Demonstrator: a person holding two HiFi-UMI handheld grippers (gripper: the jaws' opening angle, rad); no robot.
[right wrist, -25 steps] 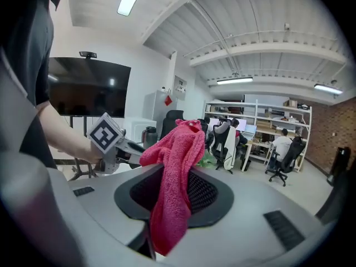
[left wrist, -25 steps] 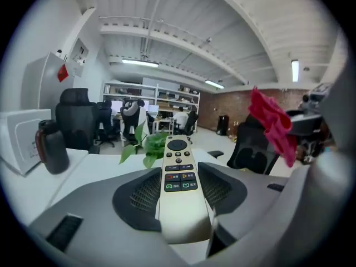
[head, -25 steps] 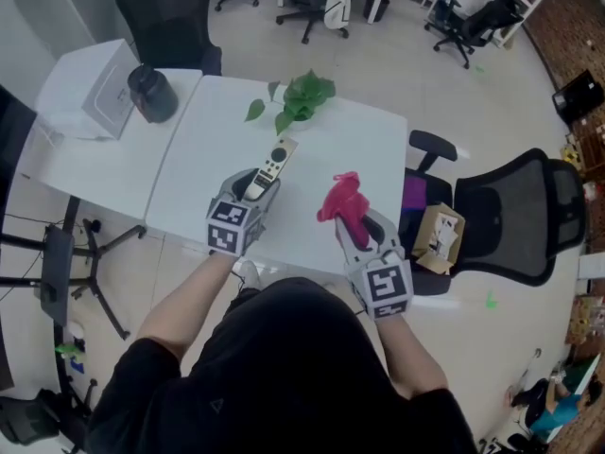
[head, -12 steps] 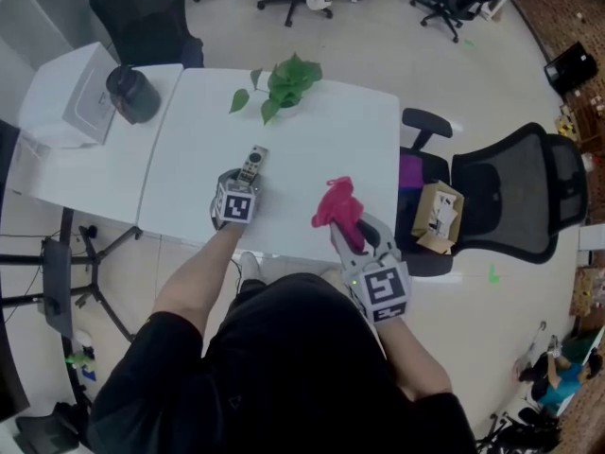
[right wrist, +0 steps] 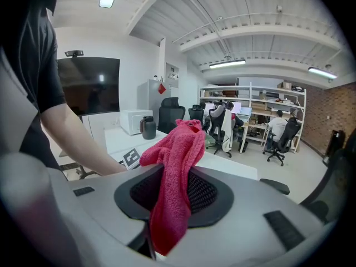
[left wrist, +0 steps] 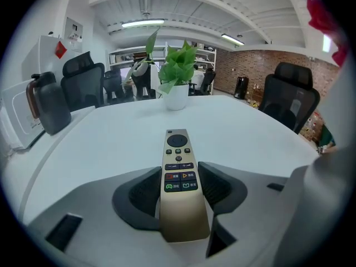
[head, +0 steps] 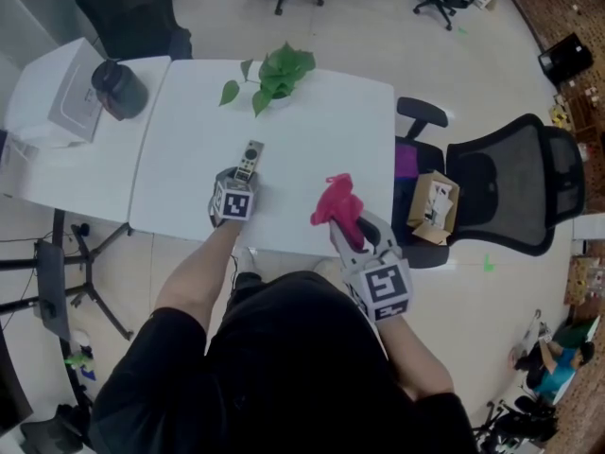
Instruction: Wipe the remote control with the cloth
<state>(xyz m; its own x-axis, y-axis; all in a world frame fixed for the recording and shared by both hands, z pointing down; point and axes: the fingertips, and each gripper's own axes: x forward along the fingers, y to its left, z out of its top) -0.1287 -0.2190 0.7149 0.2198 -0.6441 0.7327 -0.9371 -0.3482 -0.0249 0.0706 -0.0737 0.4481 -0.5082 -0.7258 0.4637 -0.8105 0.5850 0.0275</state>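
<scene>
A slim gold remote control (left wrist: 177, 149) with dark buttons lies lengthwise between the jaws of my left gripper (left wrist: 178, 183), which is shut on its near half. Its button end points toward the plant, low over the white table (head: 321, 130); I cannot tell whether it touches. In the head view, the remote control (head: 249, 156) sticks out ahead of the left gripper (head: 241, 176) near the table's front. My right gripper (head: 348, 227) is shut on a red cloth (head: 336, 201), raised at the table's front right. The cloth (right wrist: 175, 160) stands up from the right gripper (right wrist: 172, 196) and droops below it.
A potted green plant (head: 274, 72) stands at the table's far edge. A black jug (head: 118, 88) and a white appliance (head: 66, 102) sit on the adjoining table at left. A black office chair (head: 510, 197) and a cardboard box (head: 433, 208) stand to the right.
My left gripper has come down with the remote control from mid-air to just above the table. The right gripper with the cloth has hardly moved.
</scene>
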